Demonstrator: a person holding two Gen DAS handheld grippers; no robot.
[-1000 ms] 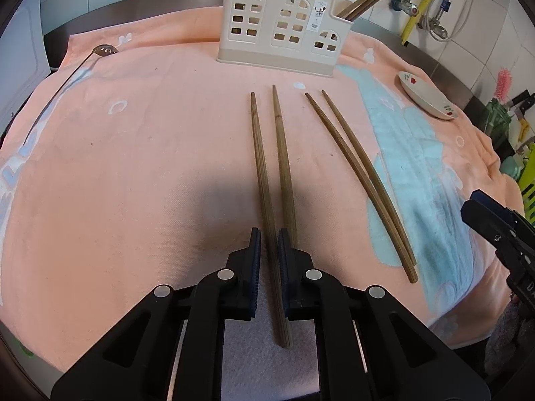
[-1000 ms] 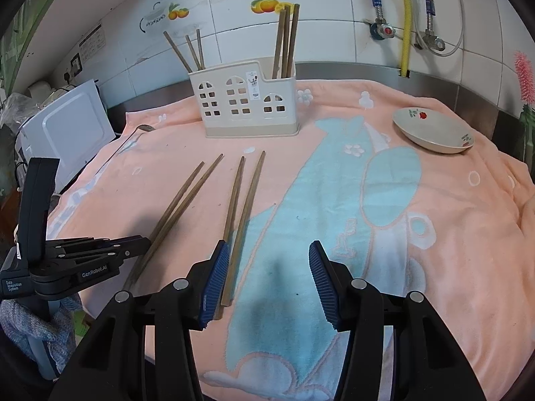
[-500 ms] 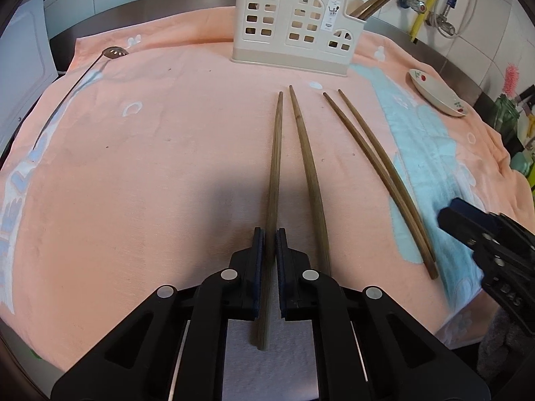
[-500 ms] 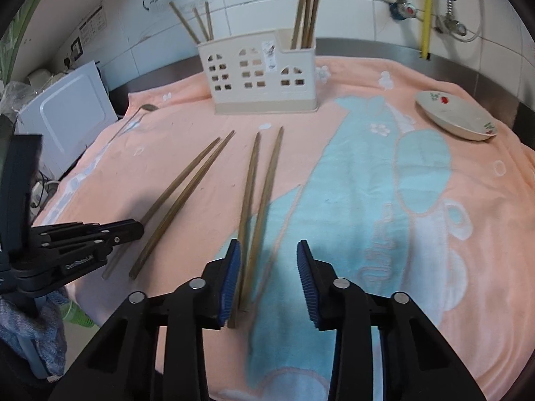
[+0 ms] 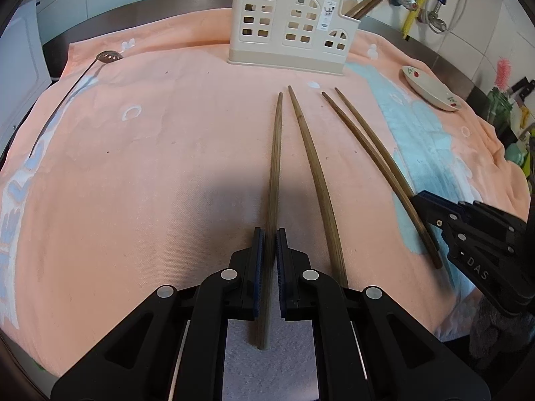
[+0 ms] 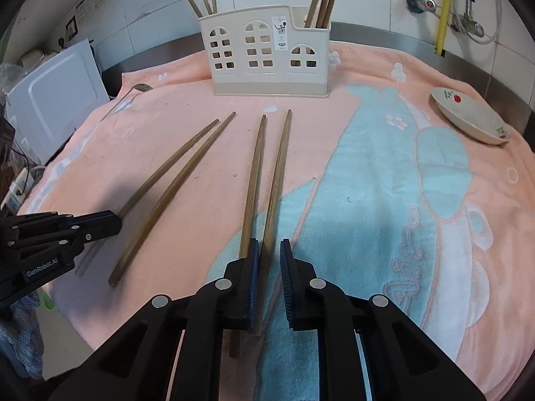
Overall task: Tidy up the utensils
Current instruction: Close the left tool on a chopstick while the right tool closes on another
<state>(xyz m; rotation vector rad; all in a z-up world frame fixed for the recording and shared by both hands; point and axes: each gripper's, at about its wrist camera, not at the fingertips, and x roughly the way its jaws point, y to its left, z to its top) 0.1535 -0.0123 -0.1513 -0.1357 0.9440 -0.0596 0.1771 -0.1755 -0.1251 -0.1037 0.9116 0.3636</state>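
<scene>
A white-tiled wall [image 6: 140, 16] is seen behind a steel counter edge, and the whole work surface is covered by a peach towel [image 5: 150, 173] printed with a pale blue cartoon figure [image 6: 401, 173]. A yellow hose [image 6: 446, 3] and metal pipe fittings are fixed to the wall, right of the right jaws. A white appliance [image 6: 53, 100] is set far to their left.

On the cream utensil holder [image 6: 267, 56], straight ahead of both jaw pairs, a small white label is stuck, but its print cannot be read. "GenRobot.AI" is written on the left gripper [image 5: 270, 234] body as seen from the right wrist; "DAS" is read on the right gripper [image 6: 269, 245].

One chopstick [image 5: 275, 167] is clamped between the left jaws. The right jaws are drawn close around another chopstick [image 6: 277, 180]; whether it is actually gripped cannot be told. A small dish [image 6: 468, 117] is placed far right, a slotted spoon [image 5: 108, 57] far left.
</scene>
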